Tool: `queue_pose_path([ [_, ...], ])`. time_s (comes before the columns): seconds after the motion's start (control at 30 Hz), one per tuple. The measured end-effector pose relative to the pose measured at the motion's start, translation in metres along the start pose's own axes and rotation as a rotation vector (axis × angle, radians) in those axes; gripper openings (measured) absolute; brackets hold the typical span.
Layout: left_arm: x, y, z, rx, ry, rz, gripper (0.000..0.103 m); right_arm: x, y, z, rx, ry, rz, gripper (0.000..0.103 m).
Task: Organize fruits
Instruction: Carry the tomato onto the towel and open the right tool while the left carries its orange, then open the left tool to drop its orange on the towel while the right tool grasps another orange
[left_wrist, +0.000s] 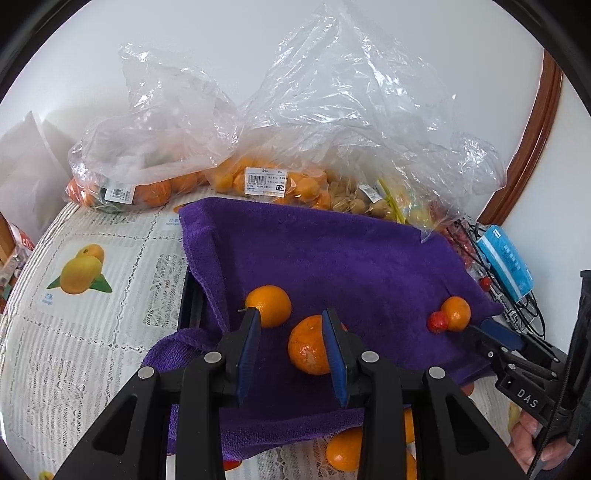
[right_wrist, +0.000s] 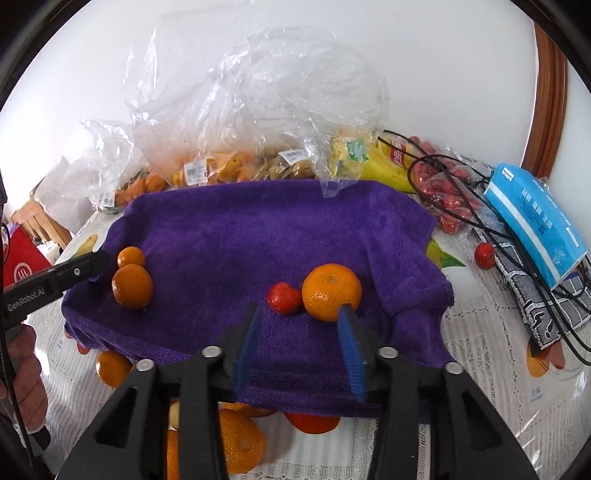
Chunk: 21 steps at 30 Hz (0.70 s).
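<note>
Three round, dimpled oranges (right_wrist: 331, 291) and a small red fruit (right_wrist: 283, 297) sit on a fuzzy purple towel (right_wrist: 258, 229). The left gripper (left_wrist: 291, 345) is closed with nothing between its pads – the right gripper (right_wrist: 301, 343) stands apart, empty. Crinkled plastic bags (right_wrist: 236, 122) behind, lace tablecloth (right_wrist: 476, 354) beneath.

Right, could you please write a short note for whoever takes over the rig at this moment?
Left gripper: shut, empty, by two oranges on the left of the purple towel.
Right gripper: open, empty, tips by a third orange and a small red fruit.
Done: those four lie on the towel.
Left: loose oranges on the table, near edge; bagged fruit behind.
</note>
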<state>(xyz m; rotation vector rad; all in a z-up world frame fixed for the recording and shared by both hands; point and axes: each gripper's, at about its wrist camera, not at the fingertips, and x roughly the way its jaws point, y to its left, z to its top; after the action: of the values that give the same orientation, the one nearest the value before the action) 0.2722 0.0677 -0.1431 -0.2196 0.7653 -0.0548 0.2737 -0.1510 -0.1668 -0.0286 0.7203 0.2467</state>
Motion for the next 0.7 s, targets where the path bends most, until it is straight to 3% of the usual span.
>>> queue_pose_path([
  [0.13, 0.000, 0.003, 0.001, -0.017, 0.002, -0.003, 0.043, -0.005, -0.001, 0.002, 0.006, -0.022, 0.004, 0.049],
  [0.37, -0.006, 0.003, 0.004, -0.010, -0.010, 0.021, 0.046, -0.023, 0.004, -0.002, 0.013, -0.066, 0.022, 0.050],
  [0.7, -0.020, 0.000, 0.007, -0.014, -0.033, -0.008, 0.047, -0.041, 0.028, -0.039, -0.054, 0.020, 0.074, 0.050],
])
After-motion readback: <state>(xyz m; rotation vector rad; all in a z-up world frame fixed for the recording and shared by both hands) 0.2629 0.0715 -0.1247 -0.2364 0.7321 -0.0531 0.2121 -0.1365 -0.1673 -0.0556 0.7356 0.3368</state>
